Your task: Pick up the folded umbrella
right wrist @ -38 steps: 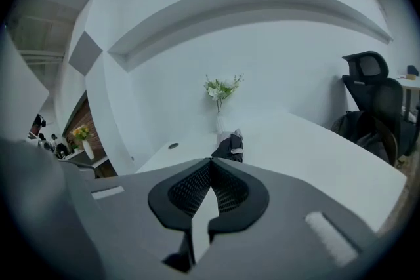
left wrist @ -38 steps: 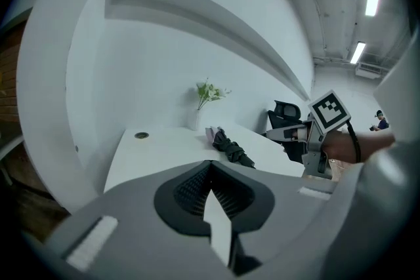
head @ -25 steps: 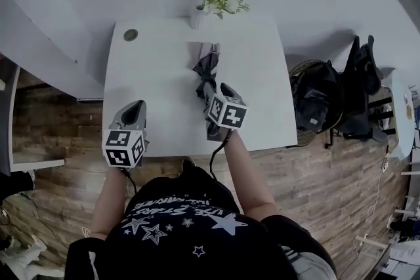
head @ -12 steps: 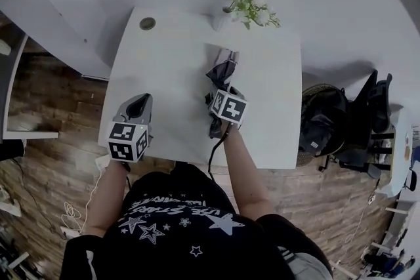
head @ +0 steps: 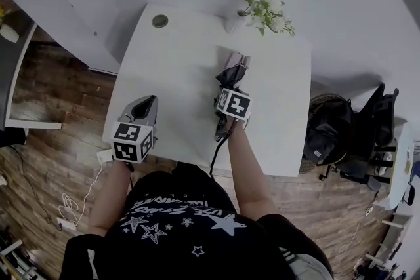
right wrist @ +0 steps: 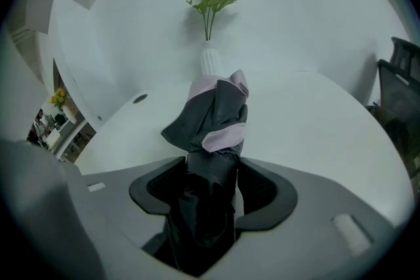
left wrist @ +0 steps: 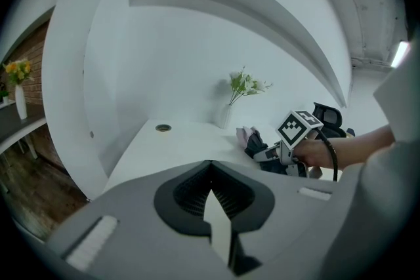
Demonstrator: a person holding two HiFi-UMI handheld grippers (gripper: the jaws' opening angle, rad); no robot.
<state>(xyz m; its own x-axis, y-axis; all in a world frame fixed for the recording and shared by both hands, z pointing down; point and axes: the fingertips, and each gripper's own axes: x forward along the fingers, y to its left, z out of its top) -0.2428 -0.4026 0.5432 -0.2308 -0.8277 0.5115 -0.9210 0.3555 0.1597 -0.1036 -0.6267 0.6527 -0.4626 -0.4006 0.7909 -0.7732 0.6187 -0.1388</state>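
Note:
The folded umbrella [head: 233, 70], black with pale pink panels, lies on the white table [head: 177, 62], its near end towards me. My right gripper [head: 226, 90] points steeply down over that near end. In the right gripper view the umbrella [right wrist: 213, 108] runs between the two pads and fills most of the gap; the jaws are closing around it, and it still rests on the table. My left gripper [head: 149, 103] hovers over the table's front left part, shut with nothing in it [left wrist: 210, 164]. From there I see the umbrella [left wrist: 257, 143] and the right gripper's marker cube [left wrist: 300, 128].
A white vase of flowers [head: 266, 6] stands at the table's far edge just behind the umbrella. A round cable hole [head: 159, 21] sits in the far left corner. A dark chair with a bag [head: 328, 134] stands right of the table. White wall curves behind.
My right gripper has sunk over the umbrella's near end, so the umbrella now lies between its jaws. The left gripper has barely shifted. The head camera has swung.

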